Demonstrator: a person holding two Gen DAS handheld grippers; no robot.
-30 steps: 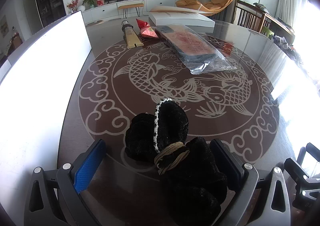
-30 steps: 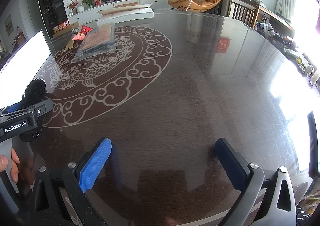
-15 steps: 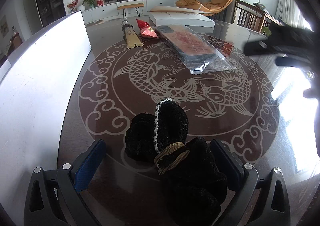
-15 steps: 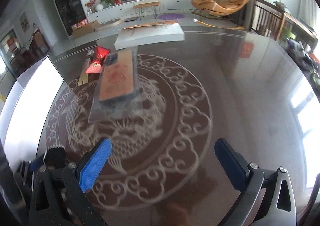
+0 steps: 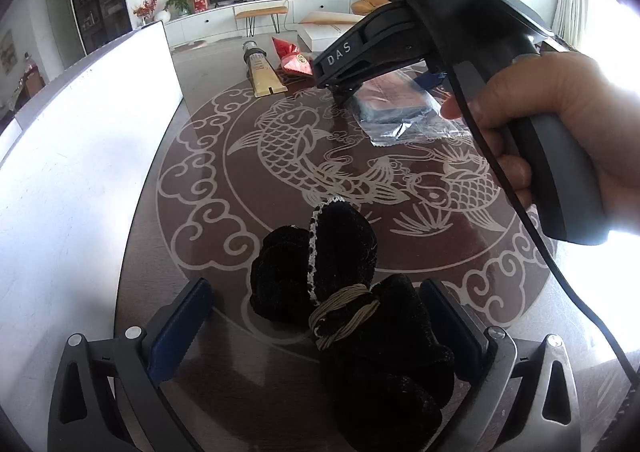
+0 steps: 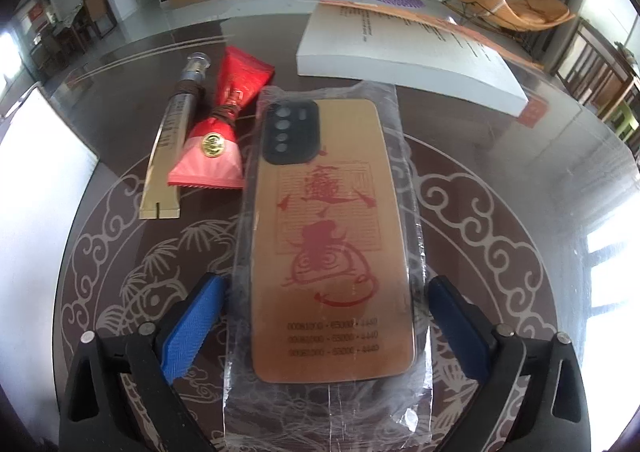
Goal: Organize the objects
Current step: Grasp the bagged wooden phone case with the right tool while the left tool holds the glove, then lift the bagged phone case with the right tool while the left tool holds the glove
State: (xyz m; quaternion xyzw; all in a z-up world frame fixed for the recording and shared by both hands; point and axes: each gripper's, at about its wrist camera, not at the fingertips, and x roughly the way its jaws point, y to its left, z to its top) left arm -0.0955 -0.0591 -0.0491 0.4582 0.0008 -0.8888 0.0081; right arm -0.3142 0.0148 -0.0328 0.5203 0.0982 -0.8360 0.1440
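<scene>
Left wrist view: your left gripper [image 5: 316, 328] stands spread over the table [image 5: 200, 188]. The black fuzzy bundle [image 5: 352, 316] lies between its fingers, nearer the right-hand pad; whether that pad touches it cannot be told. Ahead and to the right, your hand [image 5: 560, 132] holds the right gripper's handle above the bagged phone case [image 5: 400, 104].

Right wrist view: your right gripper [image 6: 322, 320] is closing, pads not yet pressing. The bagged phone case [image 6: 332, 236] lies between the fingers (lengthwise, camera cutout at the far end). Ahead-left lie the red pouch [image 6: 220, 132] and the gold tube [image 6: 172, 140]; ahead-right, a white box [image 6: 408, 48].
</scene>
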